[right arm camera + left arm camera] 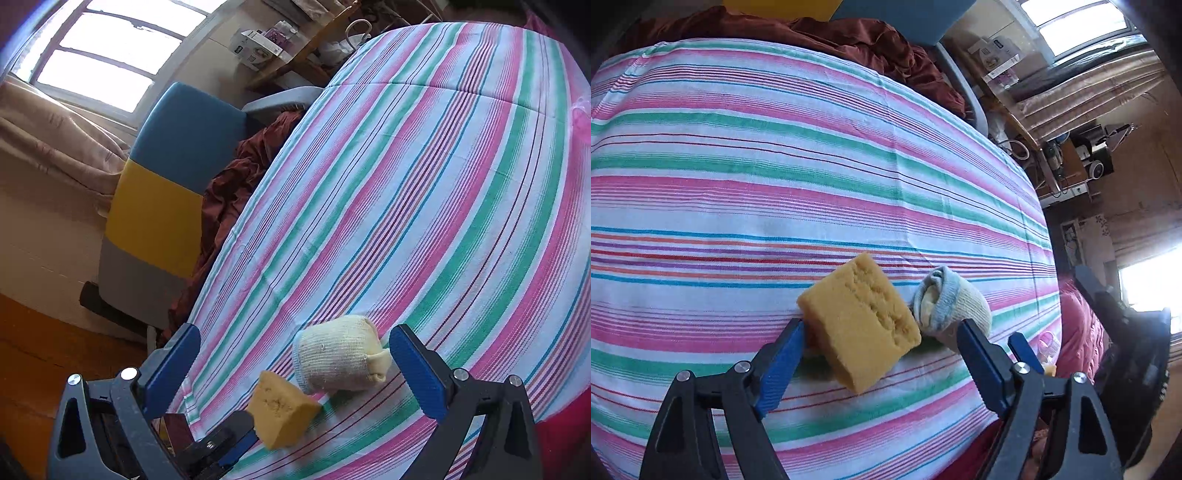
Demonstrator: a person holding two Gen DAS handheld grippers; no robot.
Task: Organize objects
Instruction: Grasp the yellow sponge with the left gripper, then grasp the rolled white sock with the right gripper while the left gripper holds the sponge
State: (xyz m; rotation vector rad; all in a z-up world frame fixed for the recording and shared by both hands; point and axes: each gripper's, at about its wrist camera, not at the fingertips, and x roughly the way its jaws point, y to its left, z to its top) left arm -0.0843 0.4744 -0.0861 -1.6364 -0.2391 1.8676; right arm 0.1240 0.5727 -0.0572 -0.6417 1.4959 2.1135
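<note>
The yellow sponge (860,321) lies on the striped cloth (775,177) near its edge, touching the rolled sock (951,308); grouping of these two items appears done, and what else remains cannot be judged. The left gripper (879,336) stands open astride the sponge, one pad at its side without clamping. The right gripper (295,350) is open and empty near the sock; the cloth's far end is cut off.

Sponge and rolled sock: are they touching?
Touching. The left wrist view shows the sponge's right edge pressed against the rolled sock, with no striped cloth visible between them.
</note>
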